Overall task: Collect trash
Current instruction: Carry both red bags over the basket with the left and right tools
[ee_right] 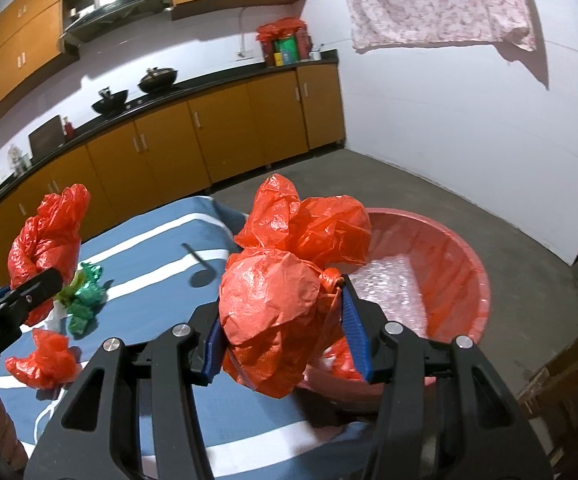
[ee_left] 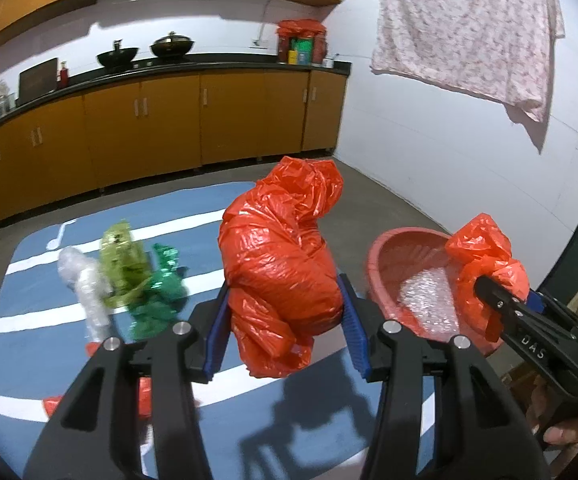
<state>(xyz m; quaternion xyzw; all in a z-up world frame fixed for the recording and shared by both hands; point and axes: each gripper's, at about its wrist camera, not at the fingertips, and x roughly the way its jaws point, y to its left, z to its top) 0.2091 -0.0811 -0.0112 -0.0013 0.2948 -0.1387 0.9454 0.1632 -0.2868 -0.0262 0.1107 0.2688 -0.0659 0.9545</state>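
Basin (ee_right: 465,276) at right lies open-topped; bags (ee_left: 129,276) crowd the mat's (ee_left: 29,344) left, centre bare.

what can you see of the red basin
The red basin is a round, shallow tub of what looks like plastic, standing upright on the grey floor at the edge of the blue mat. Clear bubble wrap lies inside on its bottom. The right gripper, shut on a red bag, hangs above its near rim, hiding that part. No crack or damage shows.
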